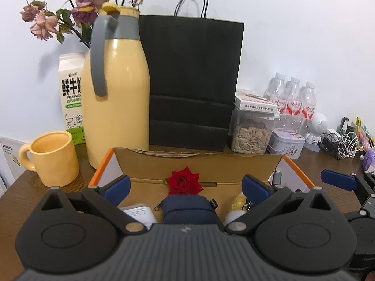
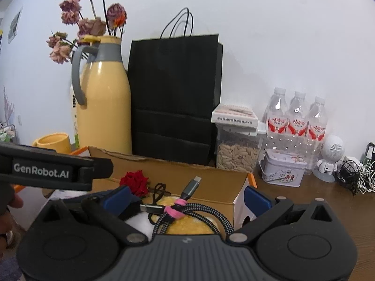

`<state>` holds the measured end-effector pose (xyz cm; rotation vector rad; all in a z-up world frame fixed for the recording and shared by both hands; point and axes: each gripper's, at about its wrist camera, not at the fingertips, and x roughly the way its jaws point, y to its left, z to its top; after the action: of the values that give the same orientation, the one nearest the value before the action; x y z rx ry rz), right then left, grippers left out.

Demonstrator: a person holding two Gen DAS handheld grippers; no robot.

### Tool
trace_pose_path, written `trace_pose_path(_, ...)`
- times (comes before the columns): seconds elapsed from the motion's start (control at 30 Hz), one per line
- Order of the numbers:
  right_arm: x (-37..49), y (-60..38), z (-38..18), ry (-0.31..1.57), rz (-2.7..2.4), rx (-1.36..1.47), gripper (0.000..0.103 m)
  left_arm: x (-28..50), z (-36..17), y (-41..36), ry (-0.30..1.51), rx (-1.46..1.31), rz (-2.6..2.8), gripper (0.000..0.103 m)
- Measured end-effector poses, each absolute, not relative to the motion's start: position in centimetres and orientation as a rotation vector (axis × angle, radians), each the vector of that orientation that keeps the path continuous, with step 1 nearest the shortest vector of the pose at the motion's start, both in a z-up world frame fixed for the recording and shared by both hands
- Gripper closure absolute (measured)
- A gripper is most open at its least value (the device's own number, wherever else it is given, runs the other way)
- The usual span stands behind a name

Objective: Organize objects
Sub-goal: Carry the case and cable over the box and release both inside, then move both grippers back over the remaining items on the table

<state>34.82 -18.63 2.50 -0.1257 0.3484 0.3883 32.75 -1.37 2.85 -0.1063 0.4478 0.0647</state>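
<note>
Cardboard box [image 1: 199, 164], flaps open, holds a red rose [image 1: 184, 180].

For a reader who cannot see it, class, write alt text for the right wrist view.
An open tool hovers over a cardboard box holding a braided cable and a red rose. Behind stand a yellow jug, black paper bag and three water bottles.

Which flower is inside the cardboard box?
The single fresh red rose, lying in the cardboard box. The dried pink-purple roses stand upright behind the yellow jug, outside it.
</note>
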Motion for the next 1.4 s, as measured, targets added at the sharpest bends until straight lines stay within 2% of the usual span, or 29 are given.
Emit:
trace_pose_path(0.47, 29.7, -19.8, 3.1, 0.348, 0.381, -0.118, 0.000, 26.8, 4.2, -0.9, 0.398, -0.107, 0.064, 0.000)
trace_pose_path(1.13, 20.2, -21.8, -0.5, 0.474, 0.433, -0.188, 0.000, 18.5, 1.8, 1.0, 0.491, -0.070, 0.058, 0.000)
trace_pose_path(1.23, 19.1, -21.9, -1.2, 0.497, 0.450, -0.212, 0.003, 17.2, 1.2, 1.8, 0.508, -0.072, 0.073, 0.000)
trace_pose_path(1.4, 17.9, -21.6, -2.2, 0.538, 0.488, -0.243, 0.019, 15.1, 0.3, 3.1, 0.534, -0.077, 0.096, 0.000)
